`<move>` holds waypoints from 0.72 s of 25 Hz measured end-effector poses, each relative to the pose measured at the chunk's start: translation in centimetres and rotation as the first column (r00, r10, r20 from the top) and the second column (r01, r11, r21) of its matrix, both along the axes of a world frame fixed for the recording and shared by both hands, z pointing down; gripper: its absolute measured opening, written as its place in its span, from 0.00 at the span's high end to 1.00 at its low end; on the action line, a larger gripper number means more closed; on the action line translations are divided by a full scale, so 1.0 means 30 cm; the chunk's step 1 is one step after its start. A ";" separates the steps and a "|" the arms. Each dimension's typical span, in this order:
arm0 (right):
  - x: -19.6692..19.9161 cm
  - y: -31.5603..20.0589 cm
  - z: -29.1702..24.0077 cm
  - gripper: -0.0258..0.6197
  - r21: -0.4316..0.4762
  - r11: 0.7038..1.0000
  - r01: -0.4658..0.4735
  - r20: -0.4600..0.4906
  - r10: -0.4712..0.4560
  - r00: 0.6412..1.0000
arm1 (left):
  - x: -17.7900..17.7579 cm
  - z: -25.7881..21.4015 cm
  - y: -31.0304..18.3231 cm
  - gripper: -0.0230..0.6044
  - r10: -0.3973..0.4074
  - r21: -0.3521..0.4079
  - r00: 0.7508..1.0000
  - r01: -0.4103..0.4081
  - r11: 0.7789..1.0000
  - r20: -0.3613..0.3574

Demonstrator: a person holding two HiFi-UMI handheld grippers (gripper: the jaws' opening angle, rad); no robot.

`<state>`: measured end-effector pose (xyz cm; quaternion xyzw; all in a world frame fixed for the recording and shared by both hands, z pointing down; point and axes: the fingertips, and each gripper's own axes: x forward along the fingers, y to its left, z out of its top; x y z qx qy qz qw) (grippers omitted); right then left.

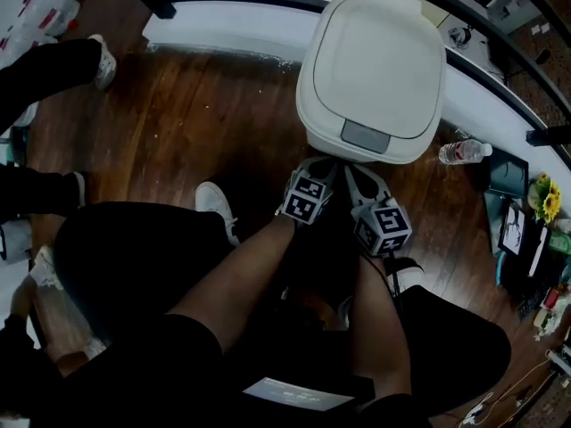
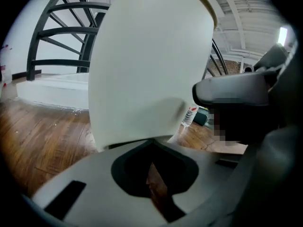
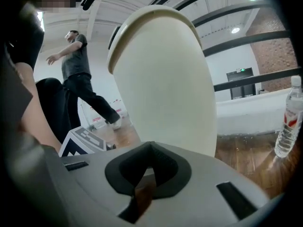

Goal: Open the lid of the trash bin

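Both claws are showing in the head view, low in front of the trash bin point(image 1: 375, 25). The left claw point(image 1: 319, 169) and the right claw point(image 1: 359, 178) are sitting side by side, with their tips pointing at the front of the bin, just below the grey button point(image 1: 366, 136) at the front edge of the lid point(image 1: 379, 61). The lid is lying flat and closed, and the bin is standing on the wood floor point(image 1: 178, 132) beside a white curved ledge point(image 1: 232, 25), with a water bottle point(image 1: 462, 152) near its right side. In the left gripper view, the left claw point(image 2: 152, 143) is showing its jaws brought together, with only a thin slit between them and nothing in it. The bin's pale wall point(image 2: 151, 65) is rising very near ahead of the tips, but I cannot tell if they are touching it. In the right gripper view, the right claw point(image 3: 150, 148) is also showing its jaws together and empty. The bin is standing close ahead and the lid's rim is sitting high above the tips. The bottle point(image 3: 289, 122) is standing upright at the right. I am judging that the risk lies in the height: the claws are pointing at the body and not at the button, so a push from here may be sliding or tipping the light bin toward the ledge instead of freeing the lid. Closed tips may also be slipping off the smooth button.
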<state>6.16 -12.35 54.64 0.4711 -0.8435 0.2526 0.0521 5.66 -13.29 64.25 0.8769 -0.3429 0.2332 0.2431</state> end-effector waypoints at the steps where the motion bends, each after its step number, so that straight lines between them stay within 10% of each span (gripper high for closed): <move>1: 0.001 -0.008 0.012 0.93 -0.006 1.000 0.003 0.014 -0.003 1.000 | 0.000 0.019 -0.009 0.90 -0.001 -0.006 1.000 0.001 1.000 0.007; 18: 0.070 -0.040 0.137 0.93 -0.115 0.992 0.049 -0.040 -0.054 0.998 | 0.060 0.180 -0.098 0.90 -0.017 -0.060 0.999 0.020 0.998 0.047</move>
